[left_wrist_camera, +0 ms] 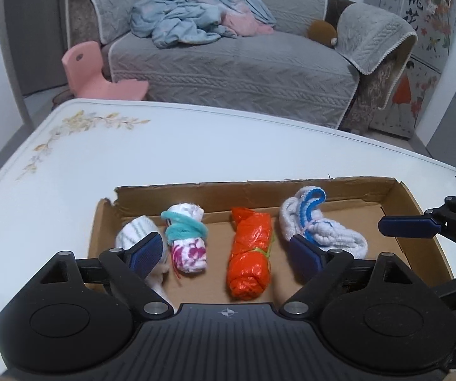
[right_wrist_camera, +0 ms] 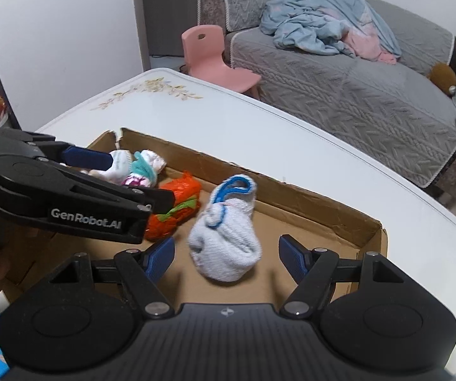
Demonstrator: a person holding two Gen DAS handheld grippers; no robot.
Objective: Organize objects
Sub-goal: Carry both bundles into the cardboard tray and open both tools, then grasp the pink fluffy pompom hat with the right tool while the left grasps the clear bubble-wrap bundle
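Both tongs (left_wrist_camera: 224,254) (right_wrist_camera: 226,255) gape, the left pad (left_wrist_camera: 147,252) half hiding a striped sock (left_wrist_camera: 136,231)

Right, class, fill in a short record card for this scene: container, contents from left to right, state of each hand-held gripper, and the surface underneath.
container: shallow cardboard box, open top
contents, left to right in the left wrist view: grey-striped white roll; floral roll tied with teal; orange roll; white bundle with blue trim
left hand-held gripper: open, holding nothing
right hand-held gripper: open, white bundle between its fingers, not pressed
surface: white table
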